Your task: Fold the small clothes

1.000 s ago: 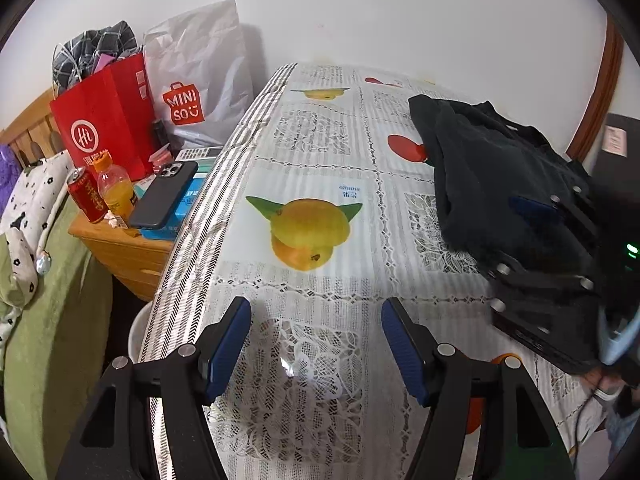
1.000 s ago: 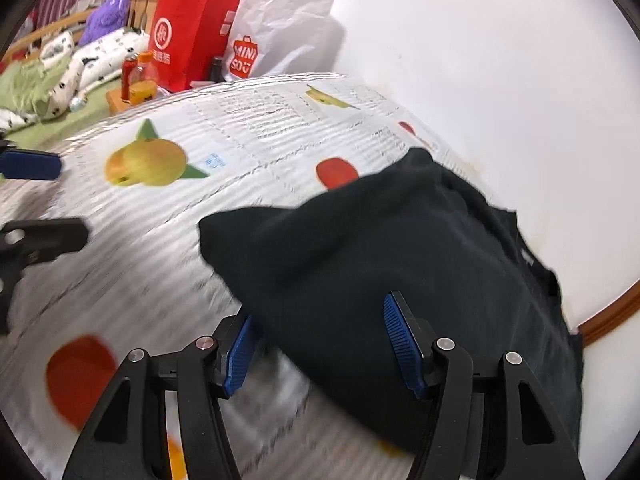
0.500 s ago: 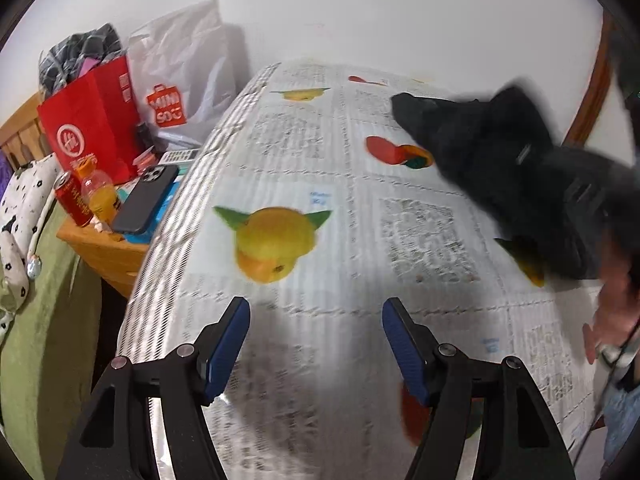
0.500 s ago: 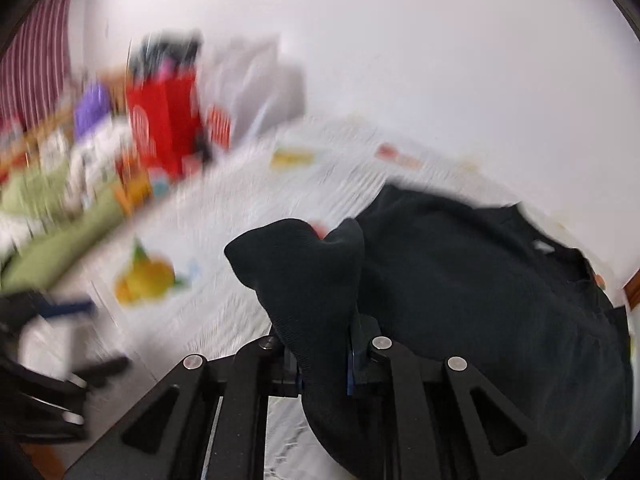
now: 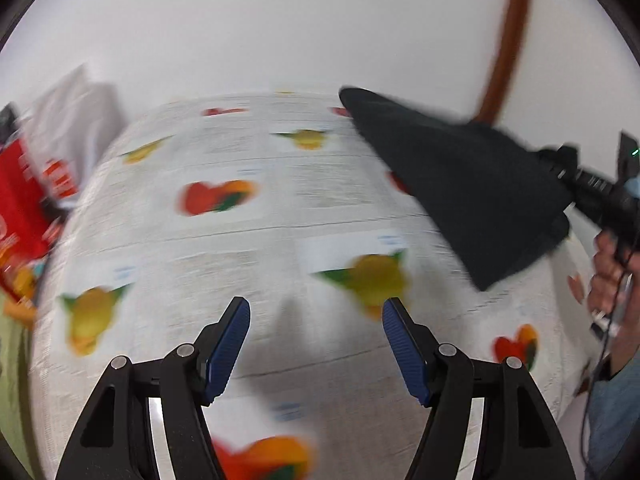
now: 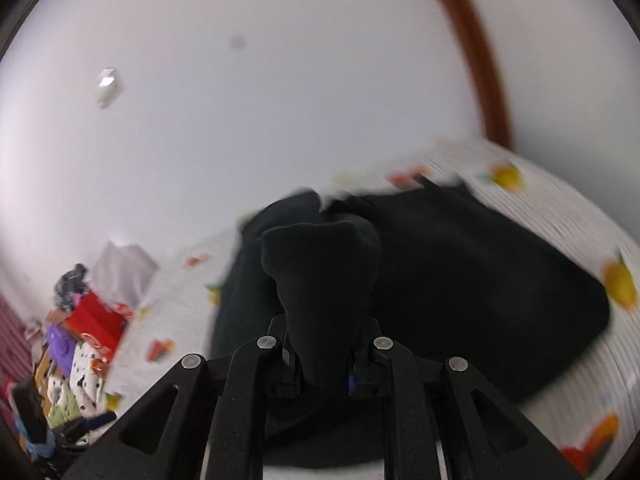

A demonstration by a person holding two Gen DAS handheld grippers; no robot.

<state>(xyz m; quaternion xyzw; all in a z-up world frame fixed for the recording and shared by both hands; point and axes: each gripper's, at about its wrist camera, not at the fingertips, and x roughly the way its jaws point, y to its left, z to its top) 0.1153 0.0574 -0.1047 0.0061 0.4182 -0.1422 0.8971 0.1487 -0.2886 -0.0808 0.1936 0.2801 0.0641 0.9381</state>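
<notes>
One black fabric garment (image 5: 460,176) hangs over one white fruit-printed tablecloth (image 5: 280,240). Two black grippers with blue pads appear, a left (image 5: 316,340) and a right (image 6: 318,364). One red paper bag (image 6: 94,320) stands beside one white plastic bag (image 6: 124,264).

No text legible, red bag (image 5: 20,196) markings blurred beyond reading

Plain white wall (image 5: 280,28) fills the upper frame. Curved brown wooden trim (image 5: 504,40) at upper right. Counter (image 5: 304,216) carries a white, fruit-printed cloth. Left edge: blurred red bag (image 6: 94,320) and white bag (image 6: 124,268). Even, soft light.
</notes>
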